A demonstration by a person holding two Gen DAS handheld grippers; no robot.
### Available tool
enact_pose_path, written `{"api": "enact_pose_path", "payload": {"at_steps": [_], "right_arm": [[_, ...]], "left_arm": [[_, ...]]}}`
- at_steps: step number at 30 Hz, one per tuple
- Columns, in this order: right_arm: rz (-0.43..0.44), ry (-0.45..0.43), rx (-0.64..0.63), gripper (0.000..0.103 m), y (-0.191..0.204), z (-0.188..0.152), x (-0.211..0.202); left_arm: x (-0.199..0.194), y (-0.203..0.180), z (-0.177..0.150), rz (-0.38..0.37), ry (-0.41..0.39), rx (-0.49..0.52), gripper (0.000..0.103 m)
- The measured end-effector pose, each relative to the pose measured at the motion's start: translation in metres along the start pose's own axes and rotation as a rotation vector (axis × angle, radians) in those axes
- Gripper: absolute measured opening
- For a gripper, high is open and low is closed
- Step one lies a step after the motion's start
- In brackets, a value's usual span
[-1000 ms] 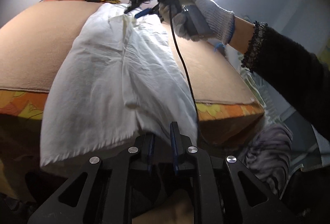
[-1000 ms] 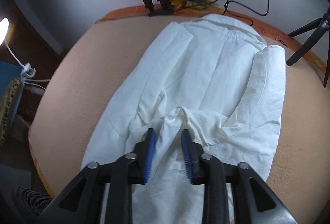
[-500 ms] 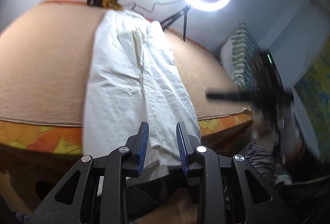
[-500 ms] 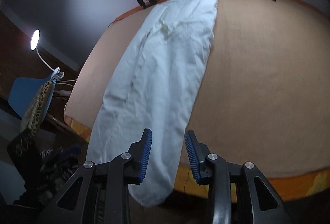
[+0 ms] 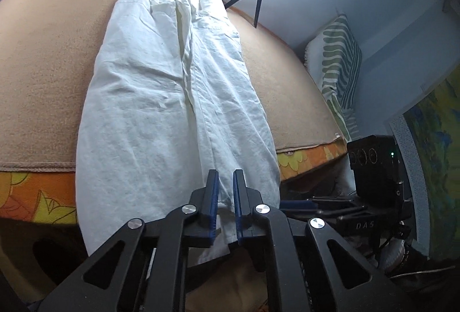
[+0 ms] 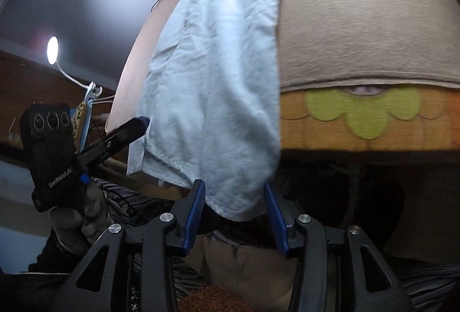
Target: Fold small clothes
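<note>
Lying lengthwise on the tan blanket (image 5: 43, 59), hem hanging over the bed's near edge: a white garment (image 5: 161, 99), looking light, limp and crease-prone. Likely best pinching both hem corners. Left gripper (image 5: 226, 197) narrowing around a hem fold, clamping uncertain; right gripper (image 6: 234, 204) gaping wide around the other corner. Seeing no containers
</note>
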State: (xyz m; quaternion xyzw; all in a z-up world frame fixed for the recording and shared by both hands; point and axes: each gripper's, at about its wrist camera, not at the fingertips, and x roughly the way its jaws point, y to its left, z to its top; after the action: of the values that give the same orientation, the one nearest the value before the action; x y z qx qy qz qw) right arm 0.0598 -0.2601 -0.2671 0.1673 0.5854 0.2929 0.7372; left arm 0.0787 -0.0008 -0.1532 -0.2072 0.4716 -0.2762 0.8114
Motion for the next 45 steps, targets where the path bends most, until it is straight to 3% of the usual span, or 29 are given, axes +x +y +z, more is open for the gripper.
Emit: {"api": "enact_pose_path", "payload": {"at_steps": [1, 2, 3, 5, 9, 13, 20, 22, 23, 24, 26, 27, 28, 32, 36, 42, 45], "right_arm": [[0.011, 0.002, -0.006, 0.046, 0.002, 0.001, 0.002], [0.02, -0.006, -0.01, 0.039, 0.003, 0.001, 0.002], [0.025, -0.011, -0.012, 0.022, 0.004, 0.001, 0.002], [0.04, -0.023, -0.01, 0.006, 0.004, 0.0, -0.002], [0.049, -0.056, -0.034, 0.002, 0.004, 0.0, -0.022], [0.042, -0.091, -0.064, 0.002, 0.003, -0.001, -0.047], [-0.033, -0.013, -0.048, 0.004, -0.016, -0.003, -0.025], [-0.052, -0.011, -0.064, 0.012, -0.018, -0.001, -0.031], [-0.067, -0.018, -0.078, 0.026, -0.019, 0.0, -0.034], [-0.077, -0.036, -0.094, 0.043, -0.019, 0.003, -0.038], [-0.073, -0.065, -0.105, 0.045, -0.022, 0.007, -0.045], [-0.052, -0.068, -0.101, 0.045, -0.024, 0.009, -0.046], [-0.035, -0.065, -0.097, 0.045, -0.025, 0.012, -0.045], [0.03, -0.026, -0.093, 0.05, -0.036, 0.015, -0.034], [0.073, 0.004, -0.096, 0.05, -0.032, 0.017, -0.021], [0.12, 0.038, -0.109, 0.049, -0.033, 0.021, -0.012], [0.149, 0.066, -0.113, 0.039, -0.027, 0.022, -0.002]], "left_arm": [[0.001, 0.0, 0.0, -0.001, -0.001, 0.001, 0.004], [0.001, 0.0, -0.001, 0.002, -0.004, 0.003, 0.004], [0.001, 0.0, -0.002, -0.001, -0.005, 0.002, 0.003], [0.0, 0.001, -0.002, -0.004, -0.004, -0.004, 0.002], [-0.002, -0.001, -0.004, -0.032, -0.007, -0.019, 0.001], [-0.001, -0.01, -0.007, -0.064, -0.004, -0.007, 0.0], [0.013, -0.024, -0.021, 0.012, 0.051, 0.107, 0.0], [0.0, -0.029, -0.019, 0.024, 0.027, 0.145, 0.001], [-0.009, -0.031, -0.018, 0.046, 0.015, 0.171, 0.002], [-0.018, -0.032, -0.017, 0.07, -0.001, 0.195, 0.008], [-0.034, -0.03, -0.014, 0.113, -0.027, 0.219, 0.026], [-0.04, -0.025, -0.014, 0.142, -0.029, 0.221, 0.041], [-0.046, -0.02, -0.012, 0.162, -0.029, 0.216, 0.045], [-0.056, 0.015, -0.011, 0.225, 0.048, 0.132, 0.046], [-0.061, 0.052, -0.017, 0.226, 0.111, 0.016, 0.046], [-0.049, 0.079, -0.02, 0.109, 0.151, -0.113, 0.046], [-0.043, 0.081, -0.021, 0.039, 0.175, -0.145, 0.045]]}}
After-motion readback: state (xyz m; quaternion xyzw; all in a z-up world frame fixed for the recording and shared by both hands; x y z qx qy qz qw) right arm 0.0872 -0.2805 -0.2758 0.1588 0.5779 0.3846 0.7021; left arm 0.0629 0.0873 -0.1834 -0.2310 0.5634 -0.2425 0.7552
